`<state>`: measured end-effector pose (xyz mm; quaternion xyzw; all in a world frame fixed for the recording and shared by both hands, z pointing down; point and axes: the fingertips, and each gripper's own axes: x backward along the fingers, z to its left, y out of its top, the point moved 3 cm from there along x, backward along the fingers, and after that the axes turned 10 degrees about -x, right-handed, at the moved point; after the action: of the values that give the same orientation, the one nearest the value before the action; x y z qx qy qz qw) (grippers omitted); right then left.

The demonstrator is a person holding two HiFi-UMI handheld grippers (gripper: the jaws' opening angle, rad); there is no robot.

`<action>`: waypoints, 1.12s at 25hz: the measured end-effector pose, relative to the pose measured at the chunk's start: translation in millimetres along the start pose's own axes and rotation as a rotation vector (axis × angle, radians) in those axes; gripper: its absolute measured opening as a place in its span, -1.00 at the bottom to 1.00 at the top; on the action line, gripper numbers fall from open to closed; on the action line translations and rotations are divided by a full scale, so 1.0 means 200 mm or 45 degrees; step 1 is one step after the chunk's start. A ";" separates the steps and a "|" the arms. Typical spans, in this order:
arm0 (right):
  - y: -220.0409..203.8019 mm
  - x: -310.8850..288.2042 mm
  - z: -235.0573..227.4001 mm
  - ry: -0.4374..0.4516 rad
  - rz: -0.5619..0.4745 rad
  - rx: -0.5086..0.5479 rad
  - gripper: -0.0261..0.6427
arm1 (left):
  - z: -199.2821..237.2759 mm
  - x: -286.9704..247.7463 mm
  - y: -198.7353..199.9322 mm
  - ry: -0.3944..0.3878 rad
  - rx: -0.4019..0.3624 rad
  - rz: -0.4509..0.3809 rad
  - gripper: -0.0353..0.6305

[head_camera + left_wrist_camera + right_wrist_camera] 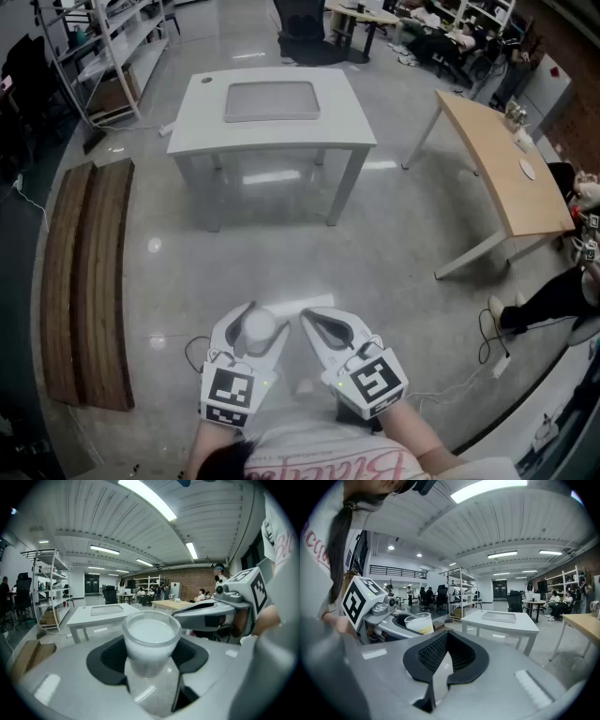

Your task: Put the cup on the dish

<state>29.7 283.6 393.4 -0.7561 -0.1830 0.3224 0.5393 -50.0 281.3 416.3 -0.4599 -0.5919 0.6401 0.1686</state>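
A white translucent cup stands upright between the pads of my left gripper, which is shut on it close to the person's body. In the left gripper view the cup fills the middle, clasped by the black pads. My right gripper is beside it, shut and empty; its black pads meet with nothing between them. The cup also shows at the left of the right gripper view. A flat grey dish lies on the white table far ahead, well apart from both grippers.
Two long wooden benches lie on the floor at the left. A wooden table stands at the right, with a person's leg near it. Metal shelves stand at the back left. Cables trail on the grey floor.
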 end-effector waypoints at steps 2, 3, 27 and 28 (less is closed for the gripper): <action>-0.02 0.07 0.03 -0.012 -0.014 -0.011 -0.92 | -0.07 0.04 0.00 -0.003 -0.010 -0.012 -0.11; -0.04 0.10 0.04 -0.015 -0.019 -0.013 -0.92 | -0.10 0.07 0.00 -0.003 -0.013 -0.017 -0.11; 0.03 0.01 -0.05 0.015 -0.015 -0.005 -0.92 | -0.02 -0.07 0.10 0.025 -0.024 -0.056 -0.11; 0.05 -0.01 -0.07 0.013 -0.018 0.003 -0.92 | 0.01 -0.10 0.12 0.027 -0.023 -0.061 -0.11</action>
<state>36.1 268.6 387.3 -0.7558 -0.1852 0.3150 0.5434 -34.2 259.3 402.4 -0.4540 -0.6065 0.6256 0.1860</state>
